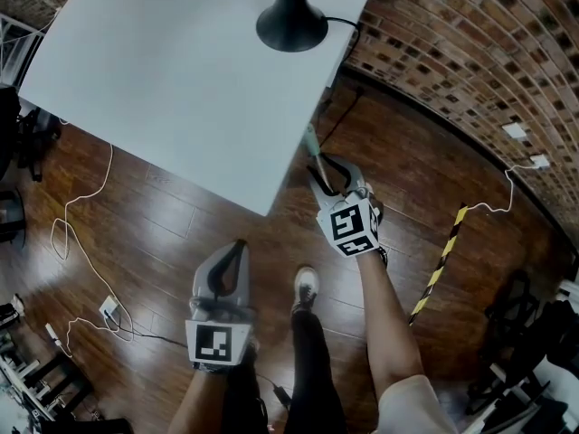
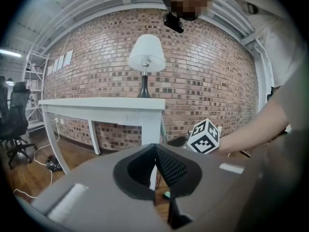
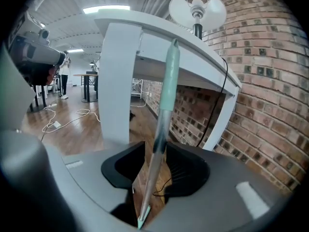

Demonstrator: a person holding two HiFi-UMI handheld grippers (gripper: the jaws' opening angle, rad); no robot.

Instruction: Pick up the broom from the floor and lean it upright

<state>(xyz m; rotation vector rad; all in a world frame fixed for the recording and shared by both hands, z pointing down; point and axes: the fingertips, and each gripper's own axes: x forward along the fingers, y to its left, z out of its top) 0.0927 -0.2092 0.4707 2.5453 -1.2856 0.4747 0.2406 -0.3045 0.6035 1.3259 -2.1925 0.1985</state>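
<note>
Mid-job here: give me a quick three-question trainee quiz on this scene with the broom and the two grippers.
1. Multiple choice: what stands between the fingers of the right gripper? A) a lamp cord B) the broom handle C) nothing
2. True or false: the left gripper holds the broom handle.
3. Fill in: on the white table stands a black-based ____.

Key: 1 B; 2 false, its fingers are together with nothing between them; 3 lamp.
</note>
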